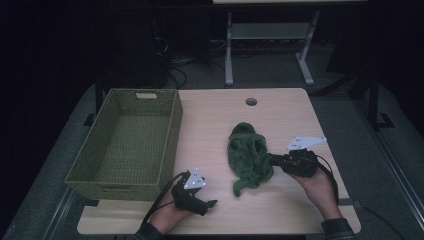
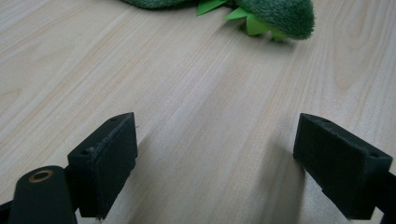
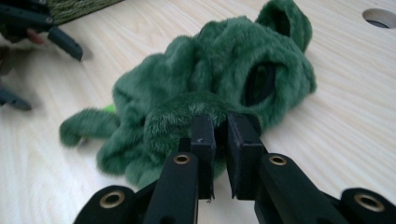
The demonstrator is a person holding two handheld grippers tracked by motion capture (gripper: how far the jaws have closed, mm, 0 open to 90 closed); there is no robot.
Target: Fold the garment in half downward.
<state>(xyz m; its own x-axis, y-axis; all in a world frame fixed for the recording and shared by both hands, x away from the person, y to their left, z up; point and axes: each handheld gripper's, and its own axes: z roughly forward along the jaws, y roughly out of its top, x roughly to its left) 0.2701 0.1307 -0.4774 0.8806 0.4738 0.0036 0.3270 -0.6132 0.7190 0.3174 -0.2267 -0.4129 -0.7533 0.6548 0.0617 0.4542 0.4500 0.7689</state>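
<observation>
One green plush garment point(image 1: 248, 156) is shown crumpled on the light wooden table point(image 1: 215, 120), slightly toward 3 o'clock of the tabletop's centre; its fur is dark green, and small bright-green pointed trims are seen at its edge in the left gripper view point(image 2: 252, 21). One woven green basket point(image 1: 172, 132), rectangular and with a handle slot in its far wall, is set along the table's 9 o'clock side, well apart from the garment. One round cable hole point(image 1: 251, 102) is cut in the tabletop toward 12 o'clock. Two handheld grippers are present. The right gripper point(image 1: 272, 159), held at 3 o'clock of the garment, is seen with its jaws brought nearly together on a fold of the fur at the garment's near edge; in the right gripper view point(image 3: 221, 122) the plush is pinched between the two black pads. The left gripper point(image 1: 211, 203) is held near the table's 6 o'clock edge, at about 7 o'clock of the garment and apart from it; its jaws are spread wide over bare wood point(image 2: 216, 149), with nothing between them. Each gripper is topped by one grey three-cornered plate. No brand, label or readable writing is seen on any item.
</observation>
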